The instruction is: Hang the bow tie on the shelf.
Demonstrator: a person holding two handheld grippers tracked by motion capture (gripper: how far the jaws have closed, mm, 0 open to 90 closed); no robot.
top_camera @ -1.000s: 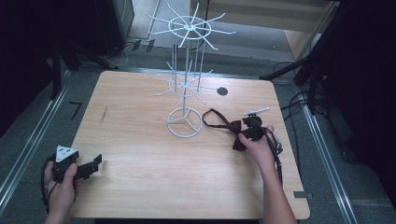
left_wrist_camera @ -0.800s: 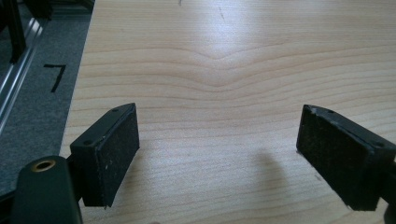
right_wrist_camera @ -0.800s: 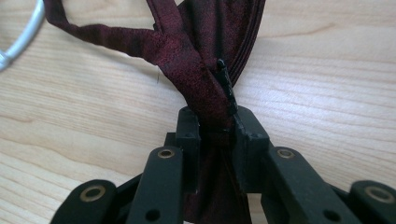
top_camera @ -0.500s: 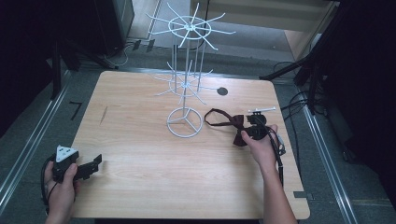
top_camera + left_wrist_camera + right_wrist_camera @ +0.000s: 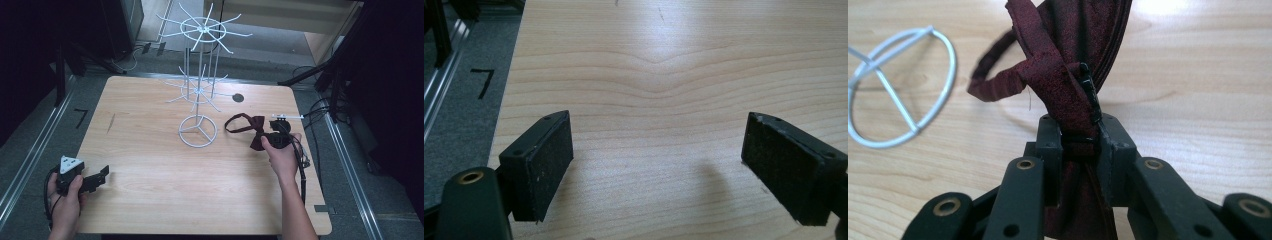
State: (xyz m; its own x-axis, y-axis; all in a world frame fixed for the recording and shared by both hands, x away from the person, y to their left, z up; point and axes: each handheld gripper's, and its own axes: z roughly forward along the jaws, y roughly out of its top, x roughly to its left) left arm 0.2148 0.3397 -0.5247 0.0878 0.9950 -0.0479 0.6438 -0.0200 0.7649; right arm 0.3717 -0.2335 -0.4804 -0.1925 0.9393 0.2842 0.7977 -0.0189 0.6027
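A dark red bow tie with a looped neck strap lies on the wooden table, right of the white wire rack's ring base. My right gripper is shut on the tie's middle. In the right gripper view its jaws pinch the knot, the right gripper holding the fabric upright, the strap curling off to the left. My left gripper rests at the table's near left corner, held in a hand. In the left gripper view the left gripper stands open over bare wood.
The tall white wire display rack with two tiers of hooked arms stands at the table's back middle. A small black disc lies behind the tie. Cables run along the floor at the right edge.
The right gripper with the bow tie has shifted slightly toward the right and far side. The left gripper has stayed where it was.
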